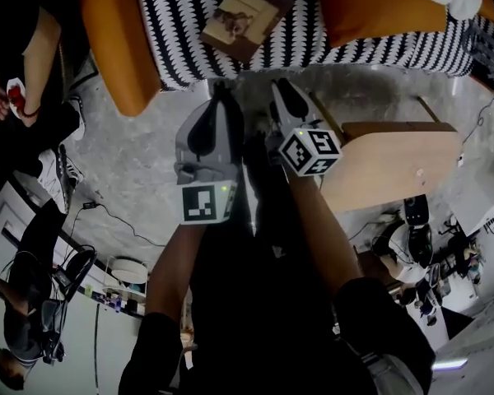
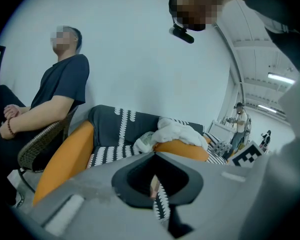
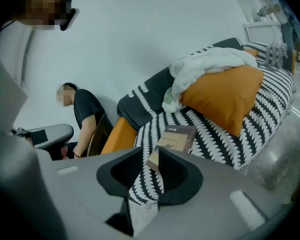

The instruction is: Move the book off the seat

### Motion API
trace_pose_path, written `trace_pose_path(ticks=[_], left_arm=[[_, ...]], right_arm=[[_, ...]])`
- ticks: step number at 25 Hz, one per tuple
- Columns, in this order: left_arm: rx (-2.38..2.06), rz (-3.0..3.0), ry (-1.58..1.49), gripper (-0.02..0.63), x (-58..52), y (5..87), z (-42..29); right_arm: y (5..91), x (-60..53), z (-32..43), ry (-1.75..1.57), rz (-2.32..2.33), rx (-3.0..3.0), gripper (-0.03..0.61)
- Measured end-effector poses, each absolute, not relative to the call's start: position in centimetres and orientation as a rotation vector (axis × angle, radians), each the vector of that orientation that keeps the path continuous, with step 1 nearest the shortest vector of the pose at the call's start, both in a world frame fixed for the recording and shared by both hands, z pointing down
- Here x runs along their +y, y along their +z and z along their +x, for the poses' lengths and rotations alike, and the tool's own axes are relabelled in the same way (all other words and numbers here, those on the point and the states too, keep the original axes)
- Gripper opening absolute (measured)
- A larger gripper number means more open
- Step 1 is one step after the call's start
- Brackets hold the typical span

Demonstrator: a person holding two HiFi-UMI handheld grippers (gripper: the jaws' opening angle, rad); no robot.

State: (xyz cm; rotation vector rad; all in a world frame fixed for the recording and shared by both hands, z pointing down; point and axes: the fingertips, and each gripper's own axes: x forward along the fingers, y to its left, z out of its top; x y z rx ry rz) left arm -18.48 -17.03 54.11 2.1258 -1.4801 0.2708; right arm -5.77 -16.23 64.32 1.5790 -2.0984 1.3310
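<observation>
The book (image 1: 245,15) lies flat on the sofa seat (image 1: 181,23), near its front edge, between the orange cushion (image 1: 115,31) at the seat's left end and a second orange cushion (image 1: 379,2). Its cover print is too small to read.

The right gripper (image 1: 281,85) is off the seat's front edge. Its jaws are parted and empty, and one jaw hides the book's near corner in the right gripper view.

The left gripper (image 1: 222,89) is beside it, closed to a thin slit and holding nothing. Its own view shows only a strip of seat pattern through the slit.
</observation>
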Motion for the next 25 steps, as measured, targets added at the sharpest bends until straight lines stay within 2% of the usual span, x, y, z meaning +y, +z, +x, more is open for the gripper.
trace_pose_path(ticks=[25], left_arm=[[-1.407,2.045,0.284,0.006,-21.3,62.9,-20.6]], right_arm=[[78.7,-19.4,-8.1,1.589,1.527,-1.95,0.194]])
